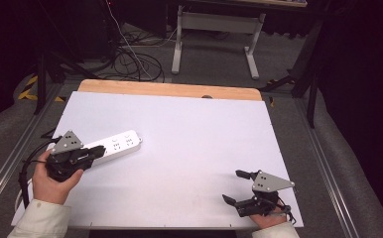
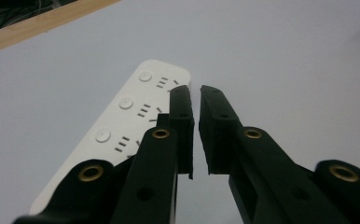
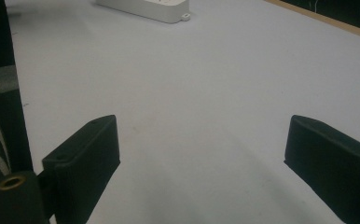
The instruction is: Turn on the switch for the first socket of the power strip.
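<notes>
Nearest the person, the right gripper (image 1: pixel 239 193) rests low at the near right corner of the white table top (image 1: pixel 194 144), its jaws spread wide with nothing between them; in the right gripper view the two black pads (image 3: pixel 82 161) stand far apart over bare surface. It looks idle for now.

Further in, on the left, the left gripper (image 1: pixel 99 150) lies over the near end of the long white plastic power strip (image 1: pixel 117 144) with its rows of sockets. In the left gripper view its jaws are almost together, only a thin slit left between them, and they hover above the strip's right edge (image 2: pixel 136 112) rather than clamping it (whether the tips touch the casing, I cannot tell). The strip sits flat on the left part of the table, angled away towards the far wooden edge (image 1: pixel 169 89).

The step in hand seems to be nudging or positioning the strip with the left tool. The next move likely calls for opening those jaws to straddle the strip's width, or pressing down to slide it.
</notes>
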